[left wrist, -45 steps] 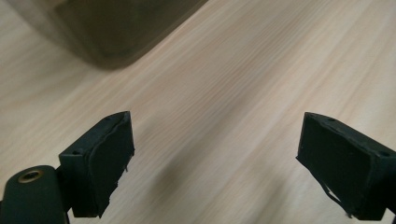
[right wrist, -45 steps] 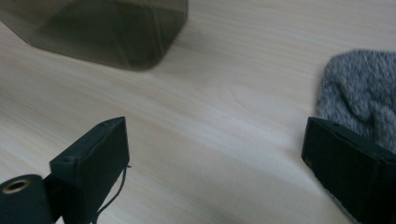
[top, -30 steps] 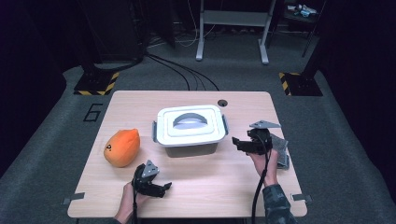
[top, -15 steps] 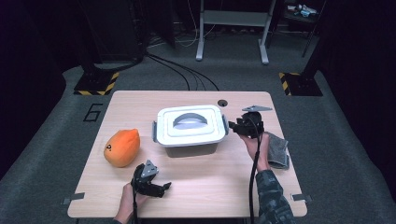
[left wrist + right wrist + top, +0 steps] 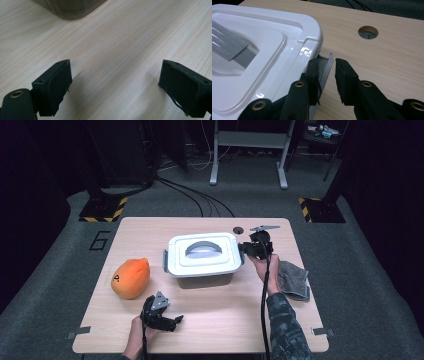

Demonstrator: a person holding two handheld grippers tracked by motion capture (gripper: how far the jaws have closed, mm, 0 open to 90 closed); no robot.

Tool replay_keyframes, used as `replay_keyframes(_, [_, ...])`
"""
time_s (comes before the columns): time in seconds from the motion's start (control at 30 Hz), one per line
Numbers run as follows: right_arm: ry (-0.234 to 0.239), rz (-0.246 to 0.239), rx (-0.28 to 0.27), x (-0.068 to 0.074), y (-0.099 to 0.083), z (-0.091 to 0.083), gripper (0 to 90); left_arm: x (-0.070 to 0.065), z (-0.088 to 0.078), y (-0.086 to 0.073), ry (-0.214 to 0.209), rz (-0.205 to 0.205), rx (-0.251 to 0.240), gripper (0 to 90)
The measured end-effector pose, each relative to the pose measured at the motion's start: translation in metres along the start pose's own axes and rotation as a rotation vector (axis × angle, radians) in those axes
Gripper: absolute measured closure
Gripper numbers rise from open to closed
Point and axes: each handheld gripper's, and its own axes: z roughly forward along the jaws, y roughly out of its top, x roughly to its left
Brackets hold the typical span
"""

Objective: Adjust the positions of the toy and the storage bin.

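White plastic box (image 5: pixel 204 256) with a grey arched handle (image 5: pixel 202 249) on its lid sits near the middle of the pale wooden table (image 5: pixel 210 320), its long axis running left to right across the table and the handle lying along that axis. A grey side latch (image 5: pixel 325 71) stands out from the box's right end. The right gripper (image 5: pixel 247 248) points left at that end, held level over the table by a hand (image 5: pixel 261 265) whose patterned sleeve reaches in from the bottom edge. In the right gripper view its jaws stand narrowly apart, one on each side of the latch, the left jaw against it and the right one just clear. The left gripper (image 5: pixel 172 321) rests low at the near edge, pointing right, jaws wide apart with bare wood between them. An orange rounded soft toy (image 5: pixel 130 278) lies left of the box, and a crumpled grey cloth (image 5: pixel 294 279) lies right of the hand.
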Motion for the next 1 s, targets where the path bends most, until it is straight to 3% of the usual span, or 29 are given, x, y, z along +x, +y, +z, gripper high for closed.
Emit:
replay_keyframes(0.27, [0.014, 0.03, 0.006, -0.001, -0.002, 0.004, 80.5, 0.0, 0.0, 0.0, 0.0, 0.0, 0.0, 10.8])
replay_keyframes(0.7, [-0.047, 0.077, 0.02, -0.002, -0.009, -0.006, 81.2, 0.0, 0.0, 0.0, 0.0, 0.001, 0.0, 10.8])
replay_keyframes(0.93, [-0.05, 0.105, 0.026, -0.007, -0.019, -0.017, 79.1, 0.0, 0.0, 0.0, 0.0, 0.001, 0.0, 10.8])
replay_keyframes(1.0, [-0.054, 0.088, 0.022, -0.01, -0.021, -0.02, 71.6, 0.0, 0.0, 0.0, 0.0, 0.001, 0.0, 10.8])
